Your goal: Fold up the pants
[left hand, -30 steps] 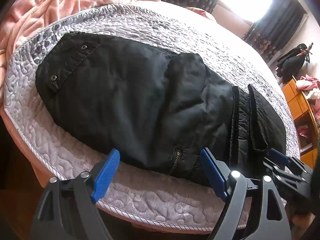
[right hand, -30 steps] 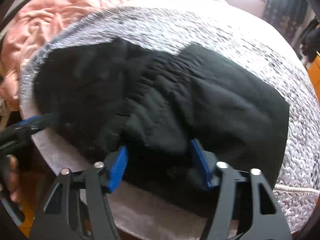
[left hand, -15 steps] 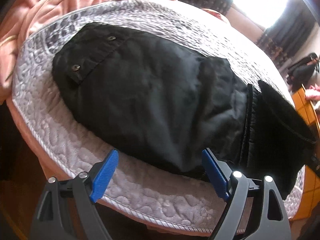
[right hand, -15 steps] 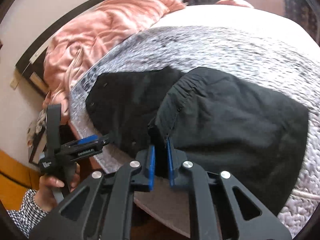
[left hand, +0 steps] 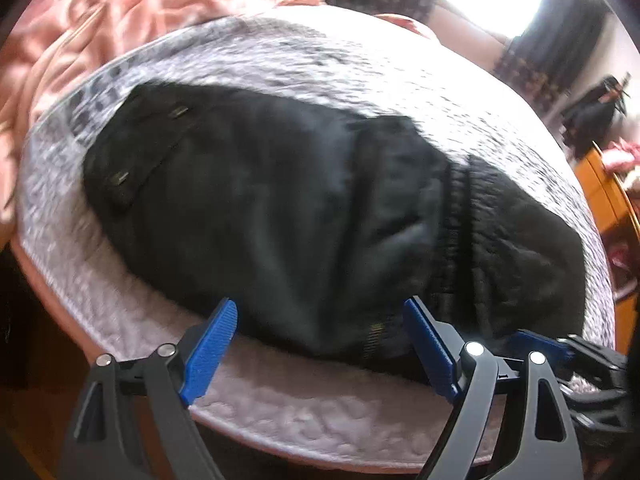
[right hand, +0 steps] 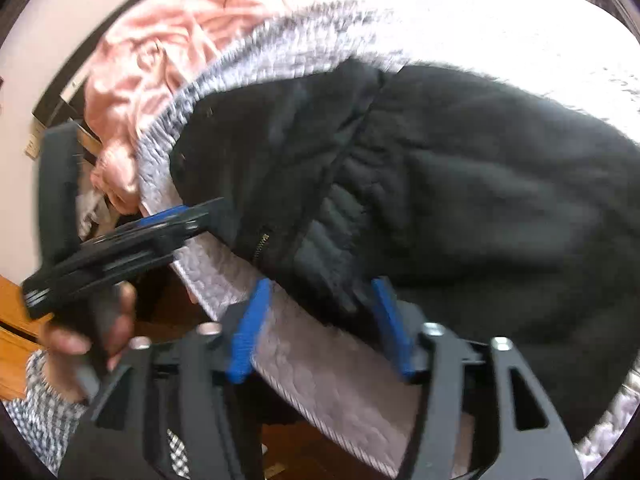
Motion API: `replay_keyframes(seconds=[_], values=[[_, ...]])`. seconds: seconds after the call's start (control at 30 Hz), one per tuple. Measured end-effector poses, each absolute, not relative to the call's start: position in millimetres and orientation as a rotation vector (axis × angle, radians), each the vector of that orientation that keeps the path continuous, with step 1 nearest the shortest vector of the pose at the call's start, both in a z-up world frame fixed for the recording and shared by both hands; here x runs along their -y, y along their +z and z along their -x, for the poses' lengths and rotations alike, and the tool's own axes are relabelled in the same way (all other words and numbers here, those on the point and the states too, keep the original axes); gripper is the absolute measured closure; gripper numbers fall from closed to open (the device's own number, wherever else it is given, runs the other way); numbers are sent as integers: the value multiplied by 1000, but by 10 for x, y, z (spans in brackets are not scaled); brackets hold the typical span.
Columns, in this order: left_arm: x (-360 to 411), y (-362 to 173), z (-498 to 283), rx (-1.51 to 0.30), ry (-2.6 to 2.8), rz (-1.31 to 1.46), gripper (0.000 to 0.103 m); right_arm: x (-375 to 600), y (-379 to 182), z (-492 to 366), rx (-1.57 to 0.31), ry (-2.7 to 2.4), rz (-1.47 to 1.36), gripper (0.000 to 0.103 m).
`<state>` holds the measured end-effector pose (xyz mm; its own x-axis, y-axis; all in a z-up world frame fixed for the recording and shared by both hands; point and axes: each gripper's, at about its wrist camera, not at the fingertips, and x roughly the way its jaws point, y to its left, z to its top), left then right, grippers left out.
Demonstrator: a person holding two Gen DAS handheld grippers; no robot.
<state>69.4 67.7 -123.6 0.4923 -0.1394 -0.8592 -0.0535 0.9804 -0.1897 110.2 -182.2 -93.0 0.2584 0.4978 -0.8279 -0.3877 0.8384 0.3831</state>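
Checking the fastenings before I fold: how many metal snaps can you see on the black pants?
2, both on the flap at the pants' left end: upper snap and lower snap. Others may be hidden under folds.

A pink blanket (left hand: pixel 120 20) lies bunched beside the grey quilt (left hand: pixel 280 400).

Both fisheye views look steeply down along their own blue pads, from close above the near edge of the bed (left hand: pixel 304 412); the left wrist view faces the black pants (left hand: pixel 280 216) from their snap-flap side, the right wrist view from the waistband side. They share the pants, grey quilt and pink blanket (right hand: pixel 168 52); each catches the other tool at its border.
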Motion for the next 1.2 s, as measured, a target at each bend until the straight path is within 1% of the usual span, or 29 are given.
replay_keyframes(seconds=[0.07,0.1,0.2,0.23,0.37,0.47,0.53,0.6,0.67,0.7,0.73,0.8,0.83,0.97,1.07,1.1,1.17,1.2], values=[[-466,-1172,-742,-1048,-95,171,17,2144,-739,-994,-1116,546,-122,35],[-367,-1152,-762,-1045,-112,155,17,2378,-665,-933,-1101,500,-138,31],[-52,-1180,-833,-1052,-150,81,17,3019,-633,-845,-1100,328,-190,23],[33,-1227,-866,-1064,-164,63,17,3171,-664,-826,-1108,299,-210,22],[162,-1479,-971,-1133,-168,42,17,3719,-1044,-813,-1212,291,-385,22],[138,-1607,-1024,-1155,-182,52,15,3788,-1300,-834,-1260,313,-422,21],[101,-1646,-1051,-1170,-194,73,13,3781,-1461,-877,-1286,334,-441,17],[93,-1664,-1065,-1175,-200,66,12,3761,-1589,-905,-1304,367,-484,17],[89,-1672,-1088,-1174,-203,54,11,3747,-1626,-925,-1290,396,-494,32],[91,-1677,-1103,-1173,-204,53,10,3749,-1611,-922,-1283,394,-478,41],[96,-1685,-1102,-1173,-205,58,9,3744,-1550,-901,-1267,396,-457,60],[128,-1676,-1061,-1170,-219,74,9,3843,-1397,-880,-1232,407,-503,83],[168,-1668,-1080,-1163,-226,80,9,3878,-1328,-888,-1222,403,-514,86],[384,-1705,-1104,-1160,-251,62,9,3935,-1088,-795,-1187,339,-421,88],[531,-1777,-1091,-1164,-291,69,5,3961,-1239,-765,-1241,220,-365,87],[559,-1779,-1082,-1158,-290,56,5,3983,-1328,-750,-1265,201,-382,85],[567,-1744,-1041,-1142,-285,41,8,3944,-1323,-744,-1256,192,-384,82],[538,-1715,-1023,-1142,-293,53,12,3925,-1280,-735,-1249,182,-372,72]])
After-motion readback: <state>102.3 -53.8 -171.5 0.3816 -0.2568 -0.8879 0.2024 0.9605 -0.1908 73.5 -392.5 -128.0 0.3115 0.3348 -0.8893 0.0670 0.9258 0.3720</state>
